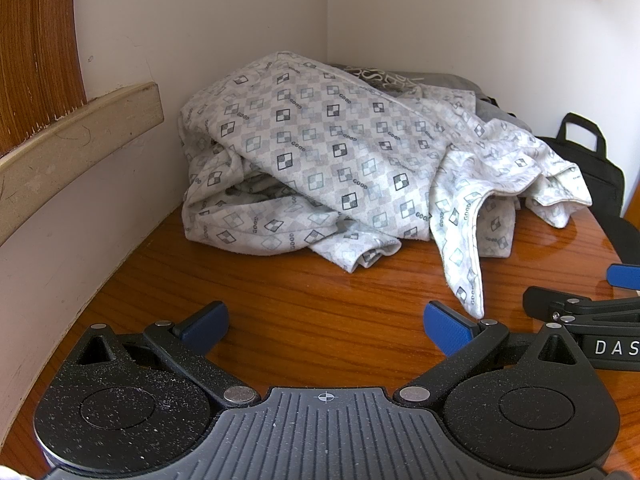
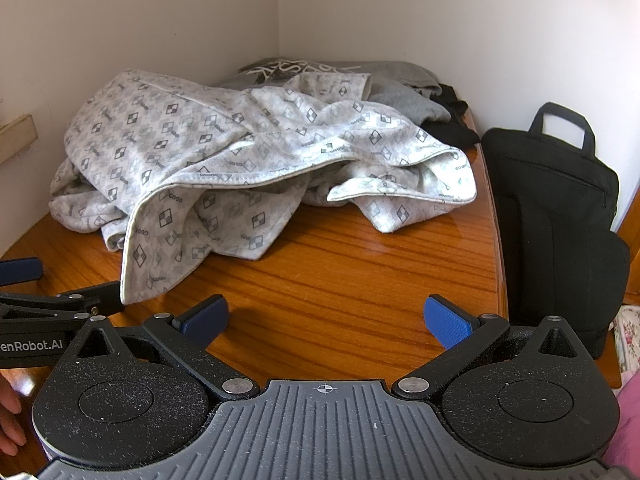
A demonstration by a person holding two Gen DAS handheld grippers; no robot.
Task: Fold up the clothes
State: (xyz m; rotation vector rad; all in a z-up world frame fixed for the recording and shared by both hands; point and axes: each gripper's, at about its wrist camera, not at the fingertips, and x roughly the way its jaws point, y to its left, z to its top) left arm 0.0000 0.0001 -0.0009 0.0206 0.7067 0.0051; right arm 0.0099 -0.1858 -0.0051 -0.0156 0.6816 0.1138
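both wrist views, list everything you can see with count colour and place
patterned garment: one, white with grey diamonds, crumpled at the table's back corner
grey clothes: a few, grey, behind the garment by the wall
black cloth: one, black, beside the grey clothes
bag: one, black, upright off the table's right edge
table: one, glossy brown wood
left claw: one, black with blue pads, open, empty
right claw: one, same colours, open, empty

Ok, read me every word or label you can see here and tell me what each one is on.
"GOOD": repeated across the crumpled white diamond-patterned garment.
"DAS", cut off by the frame edge: on the right gripper.
"enRobot.AI", start cut off: on the left gripper.
White lettering on the grey garment behind: too folded to read.
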